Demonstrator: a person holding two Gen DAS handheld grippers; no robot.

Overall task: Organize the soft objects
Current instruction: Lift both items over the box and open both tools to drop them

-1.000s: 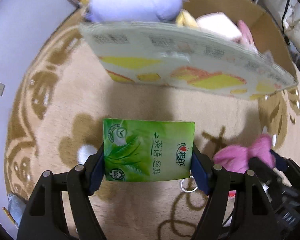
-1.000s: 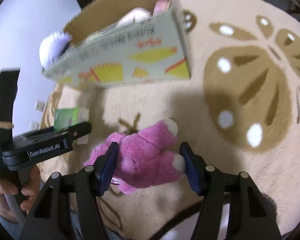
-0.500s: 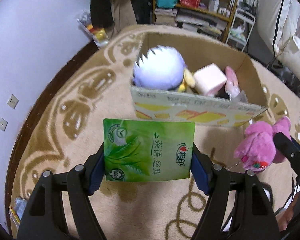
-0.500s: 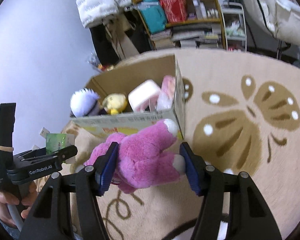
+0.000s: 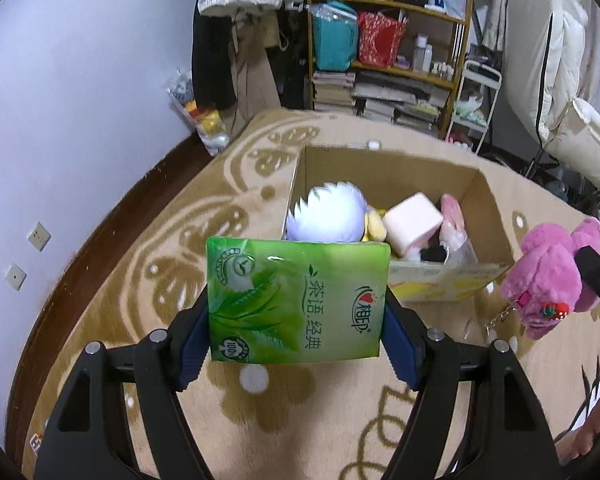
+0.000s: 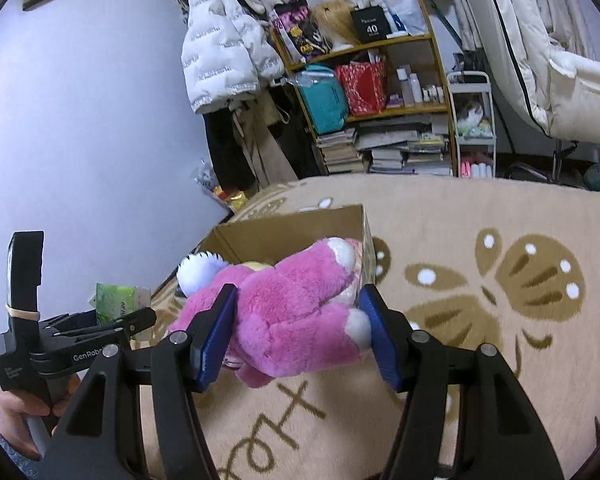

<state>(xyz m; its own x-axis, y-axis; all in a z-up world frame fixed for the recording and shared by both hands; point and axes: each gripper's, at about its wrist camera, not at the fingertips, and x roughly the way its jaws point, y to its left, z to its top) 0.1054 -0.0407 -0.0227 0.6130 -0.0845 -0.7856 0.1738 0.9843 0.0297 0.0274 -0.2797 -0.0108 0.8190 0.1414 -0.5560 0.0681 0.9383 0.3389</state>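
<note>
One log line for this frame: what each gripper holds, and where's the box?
left gripper: tissue pack | right gripper: pink plush | box: ahead, open

A green tissue pack point(image 5: 298, 300) sits upright, pinched between the left claw point(image 5: 298, 344) pads. A fluffy pink plush point(image 6: 296, 312) lies sideways in the right claw point(image 6: 298, 336). Ahead of both stands an open cardboard box point(image 5: 496, 216) holding what looks like a white-haired plush point(image 5: 326, 216) and a pink block point(image 5: 412, 224).

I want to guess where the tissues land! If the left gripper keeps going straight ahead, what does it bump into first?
Probably the cardboard box: the left gripper, shut on the green tissue pack, points at its near wall, though depth is hard to judge.
</note>
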